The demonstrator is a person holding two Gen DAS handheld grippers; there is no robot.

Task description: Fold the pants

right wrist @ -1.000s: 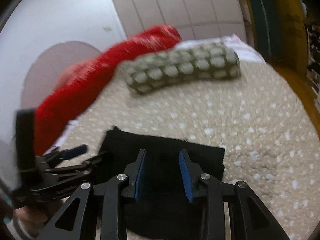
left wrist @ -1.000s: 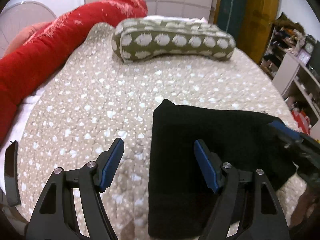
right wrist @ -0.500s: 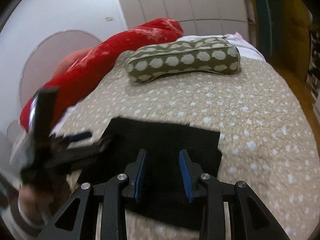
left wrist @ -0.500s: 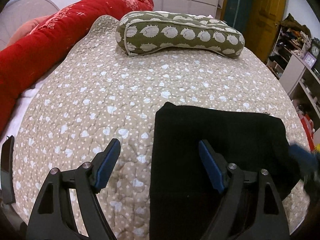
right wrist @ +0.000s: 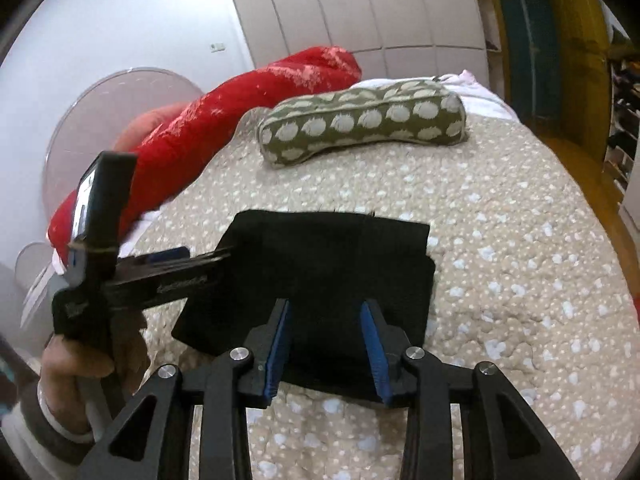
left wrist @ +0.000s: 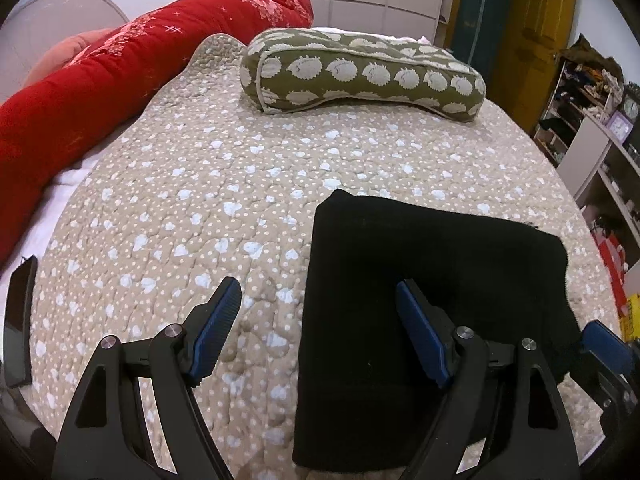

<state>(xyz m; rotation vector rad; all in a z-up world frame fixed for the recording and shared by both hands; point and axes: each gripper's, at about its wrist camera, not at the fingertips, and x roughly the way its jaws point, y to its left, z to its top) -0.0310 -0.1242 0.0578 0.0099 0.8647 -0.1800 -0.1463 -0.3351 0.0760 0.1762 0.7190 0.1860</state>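
The black pants (left wrist: 420,300) lie folded into a flat rectangle on the beige dotted quilt (left wrist: 200,200). They also show in the right wrist view (right wrist: 320,268). My left gripper (left wrist: 318,306) is open and empty, held above the pants' left edge. My right gripper (right wrist: 328,332) is partly open and empty, above the pants' near edge. The right gripper's blue tip (left wrist: 604,346) shows at the far right of the left wrist view. The left gripper (right wrist: 168,268) shows from the side in the right wrist view, beside the pants.
A green pillow with white hedgehog prints (left wrist: 360,72) lies at the far end of the bed. A long red bolster (left wrist: 120,68) runs along the left side. A dark phone (left wrist: 18,320) lies at the left bed edge. Shelves (left wrist: 592,128) stand to the right.
Both grippers have drawn back and risen away from the folded pants. The right gripper's jaws have opened wider. The pants have not moved.
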